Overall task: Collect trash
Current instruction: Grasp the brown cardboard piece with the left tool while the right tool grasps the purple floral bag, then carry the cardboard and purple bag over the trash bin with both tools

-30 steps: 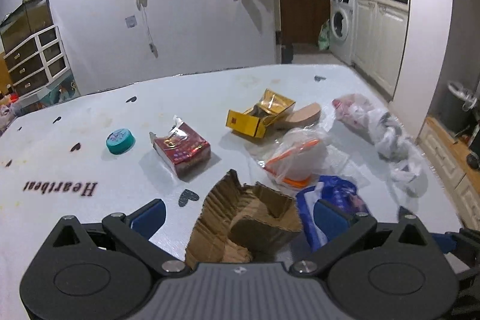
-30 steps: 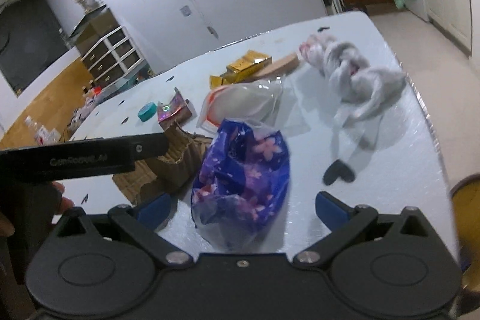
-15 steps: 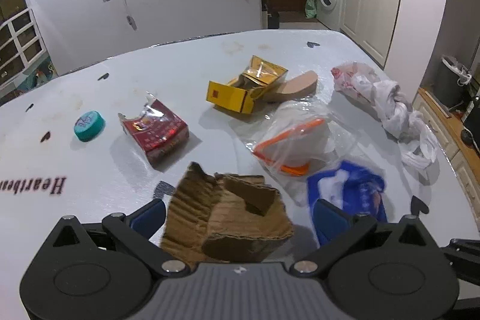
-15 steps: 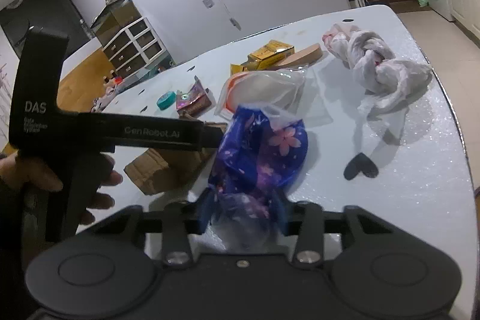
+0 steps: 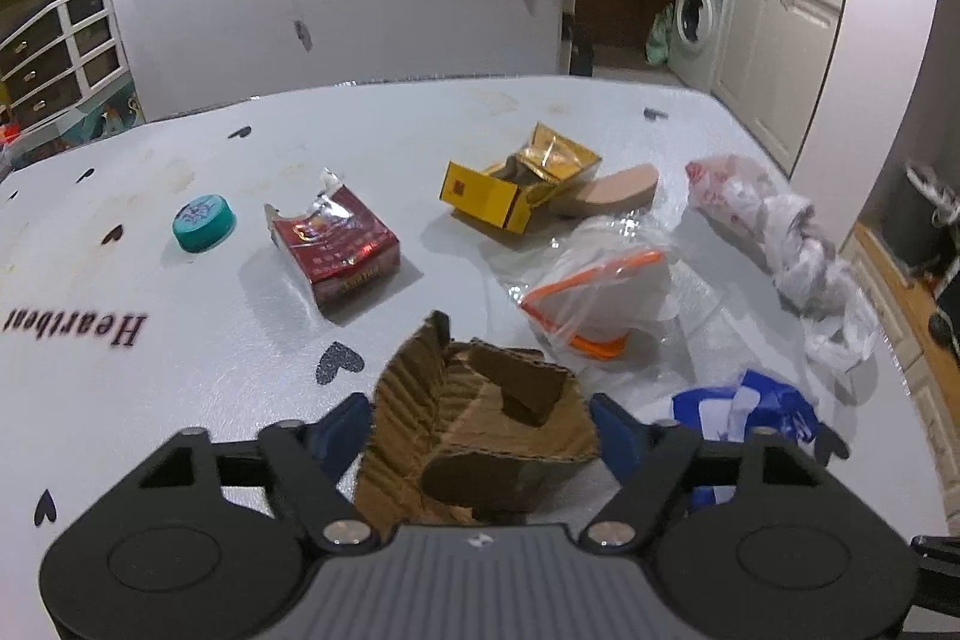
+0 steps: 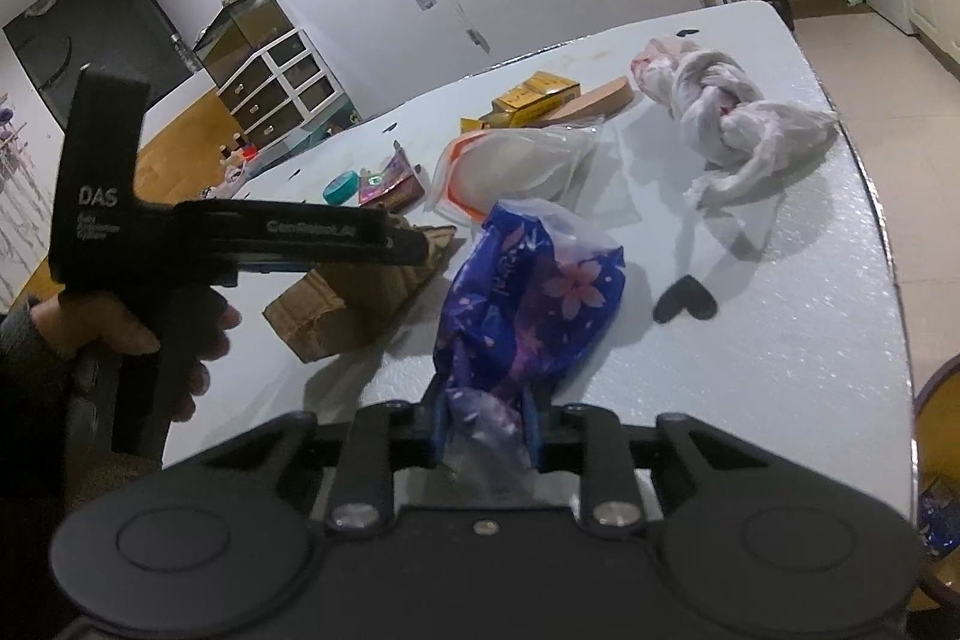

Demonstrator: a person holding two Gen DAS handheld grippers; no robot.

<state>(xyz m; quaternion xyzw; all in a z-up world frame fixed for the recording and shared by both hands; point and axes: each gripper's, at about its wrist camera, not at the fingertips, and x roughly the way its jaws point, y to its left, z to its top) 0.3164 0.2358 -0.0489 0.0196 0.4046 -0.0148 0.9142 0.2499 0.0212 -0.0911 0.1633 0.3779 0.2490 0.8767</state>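
The right tongs (image 6: 486, 427) were clamped tight on the gathered neck of a blue flowered plastic bag (image 6: 534, 298), whose bulging body rested on the white bench (image 6: 780, 340) just ahead of the blue pads; what filled the bag could not be made out. The left tongs (image 5: 480, 424) had just been closing and stood about half open around a crumpled piece of brown cardboard (image 5: 480, 418), with a pad hard against each flank of it; whether they pressed it could not be told. The cardboard lay on the bench and its folds formed an open pocket with nothing visible inside.

Beyond it lay a torn red cigarette pack (image 5: 336, 244) on its side, its foil top ripped open and its contents hidden. A teal round lid (image 5: 204, 222) sat to the left of the pack, apart from it. Farther back a yellow carton (image 5: 492, 193) lay on its side with its flap open and gold foil lining (image 5: 558, 154) spilling out; a tan wedge-shaped object (image 5: 612, 190) rested just beside it. A clear zip bag (image 5: 600, 280) with an orange seal held something white. Near the right edge of the bench a knotted white plastic bag (image 5: 774, 226) sprawled. In the right wrist view a person's hand (image 6: 120, 328) gripped the handle of the left tool.
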